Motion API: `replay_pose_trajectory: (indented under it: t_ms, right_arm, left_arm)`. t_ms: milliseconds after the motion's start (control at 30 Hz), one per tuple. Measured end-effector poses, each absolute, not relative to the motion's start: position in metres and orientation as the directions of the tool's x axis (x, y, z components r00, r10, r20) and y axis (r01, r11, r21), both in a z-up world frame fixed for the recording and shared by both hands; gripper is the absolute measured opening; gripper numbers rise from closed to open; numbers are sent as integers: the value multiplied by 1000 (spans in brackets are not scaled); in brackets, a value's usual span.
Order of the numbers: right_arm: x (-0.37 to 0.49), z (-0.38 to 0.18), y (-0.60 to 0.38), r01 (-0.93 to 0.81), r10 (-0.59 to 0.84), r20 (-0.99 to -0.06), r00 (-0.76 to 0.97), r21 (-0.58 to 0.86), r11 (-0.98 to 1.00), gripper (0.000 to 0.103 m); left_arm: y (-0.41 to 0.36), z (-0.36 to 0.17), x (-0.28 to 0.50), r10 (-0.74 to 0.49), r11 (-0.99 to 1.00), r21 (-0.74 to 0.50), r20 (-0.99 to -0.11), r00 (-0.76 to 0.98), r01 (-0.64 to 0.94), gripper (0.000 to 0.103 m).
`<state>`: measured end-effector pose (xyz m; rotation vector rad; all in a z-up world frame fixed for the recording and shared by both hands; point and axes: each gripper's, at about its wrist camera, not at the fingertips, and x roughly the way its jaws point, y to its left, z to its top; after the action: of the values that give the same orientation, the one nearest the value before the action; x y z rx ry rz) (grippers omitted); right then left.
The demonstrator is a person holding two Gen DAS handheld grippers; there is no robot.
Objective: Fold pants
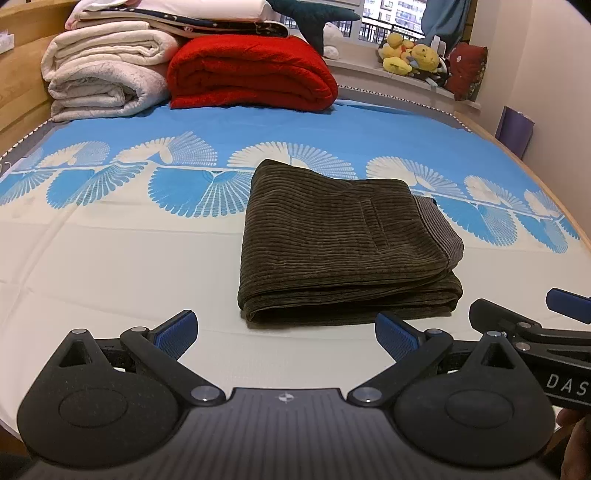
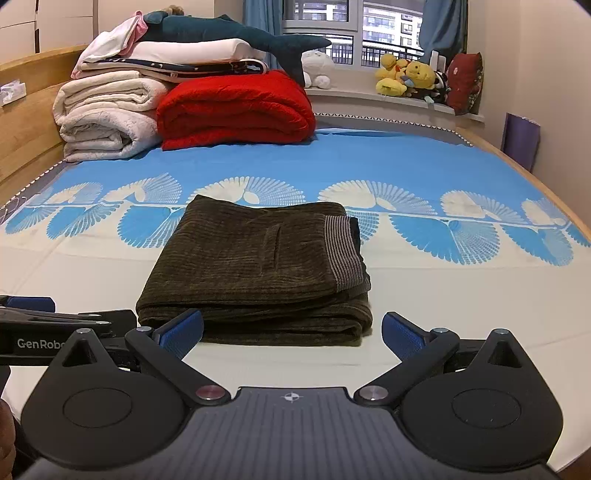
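1. one pair of dark olive corduroy pants (image 1: 343, 243) lies folded into a thick rectangular bundle on the bed sheet (image 1: 110, 266), near the middle of the bed, its folded edge facing the two grippers and a striped grey waistband (image 2: 345, 251) showing at its right end.
2. the pants straddle the line where the sheet's cream half meets the blue fan-patterned half; their far edge just reaches the white fans.
3. the left gripper (image 1: 286, 338) hovers over bare cream sheet just short of the bundle's near edge, jaws spread wide and holding nothing.
4. the right gripper (image 2: 291, 334) sits in much the same pose, jaws wide and empty, the blue pad (image 2: 183, 332) of its left finger just in front of the pants' near-left corner; i cannot tell if it touches the cloth.
5. the two grippers are side by side, close together; each shows at the edge of the other's view.
6. open sheet runs wide to the left of the pants and also to the right, out to the wooden bed frame (image 2: 517, 166) curving along the right side.
7. beyond the pants, a broad band of blue sheet lies bare up to the bedding at the head end.
8. there, one red folded blanket (image 2: 236, 110) sits beside a stack of white blankets (image 2: 107, 118), with a teal plush shark (image 2: 229, 33) on top.
9. on the window sill (image 2: 369, 96), a cluster of yellow plush toys (image 2: 406, 77) sits beside one dark red cushion (image 2: 465, 81); their count is hard to make out.
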<state>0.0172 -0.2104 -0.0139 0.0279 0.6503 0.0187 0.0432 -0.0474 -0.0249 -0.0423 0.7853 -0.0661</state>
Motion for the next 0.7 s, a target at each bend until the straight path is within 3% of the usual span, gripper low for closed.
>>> replay_pose_trajectory:
  t_ms: [700]
  right_arm:
    - [16,-15,-211,-9,31,-609,792,39,999,102]
  left_arm:
    - [-47,-25,43,-77,997,-63,-705,705,46,102]
